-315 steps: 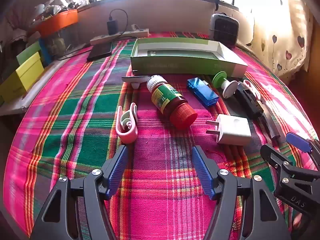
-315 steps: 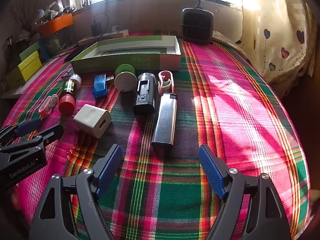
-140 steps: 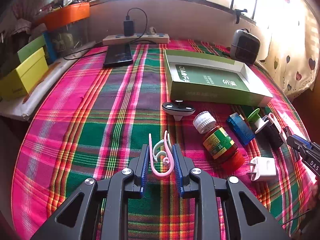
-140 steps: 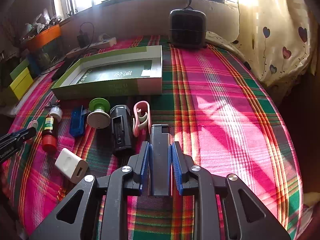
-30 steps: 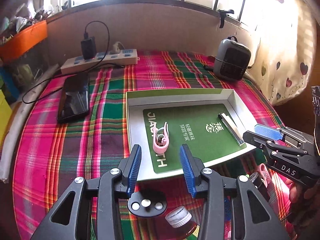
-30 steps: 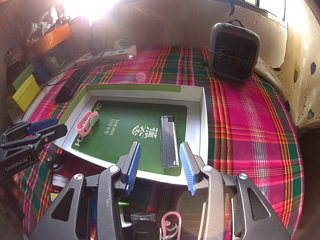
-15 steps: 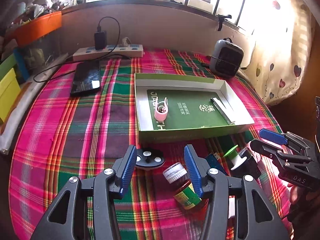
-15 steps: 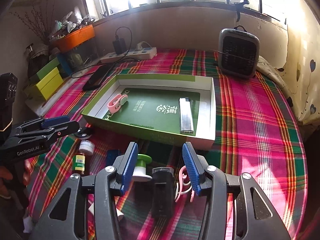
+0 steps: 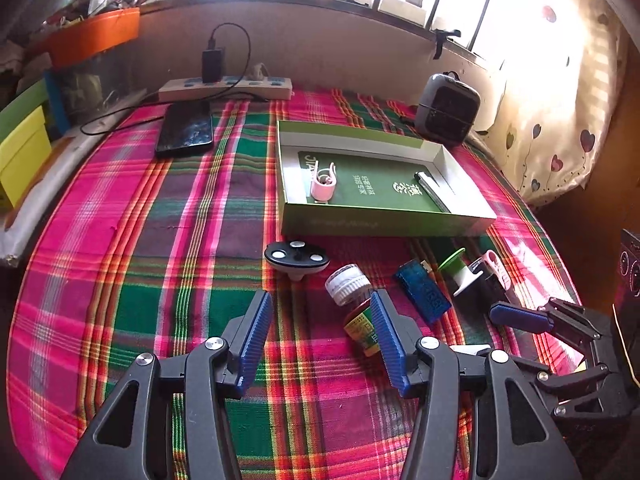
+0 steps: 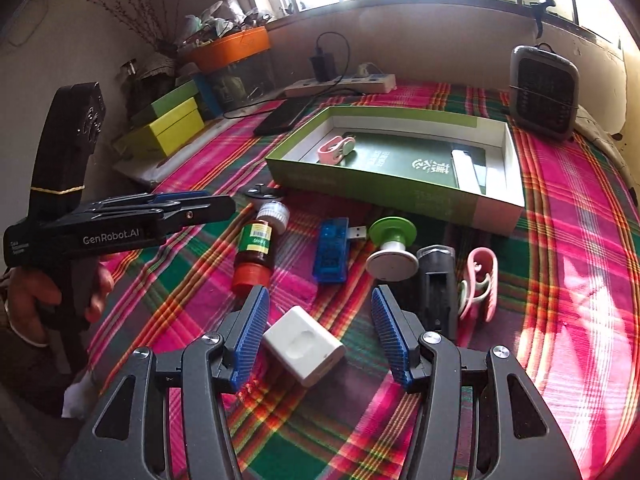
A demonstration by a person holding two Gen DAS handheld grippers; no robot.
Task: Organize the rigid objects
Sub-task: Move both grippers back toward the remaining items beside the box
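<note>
The green box (image 9: 384, 222) (image 10: 384, 192) holds a pink clip (image 9: 322, 182) (image 10: 334, 149) and a silver lighter (image 9: 432, 190) (image 10: 466, 172). In front of it on the plaid cloth lie a black disc (image 9: 297, 258), a brown bottle with a white cap (image 9: 354, 300) (image 10: 256, 244), a blue USB device (image 9: 422, 294) (image 10: 331, 254), a green-and-white spool (image 10: 392, 246), a black holder (image 10: 438, 284), a second pink clip (image 10: 480, 284) and a white charger (image 10: 304, 346). My left gripper (image 9: 320, 336) is open and empty, the bottle by its right finger. My right gripper (image 10: 318, 332) is open above the charger.
A phone (image 9: 185, 128) and a power strip (image 9: 224, 88) lie at the back left. A small grey heater (image 9: 448, 108) (image 10: 544, 92) stands at the back right. Yellow and green boxes (image 10: 168, 124) sit at the left edge. A curtain hangs at the right.
Both grippers have pulled back from the green box toward the near side of the table and opened a little wider. The pink clip and the lighter stay in the box.
</note>
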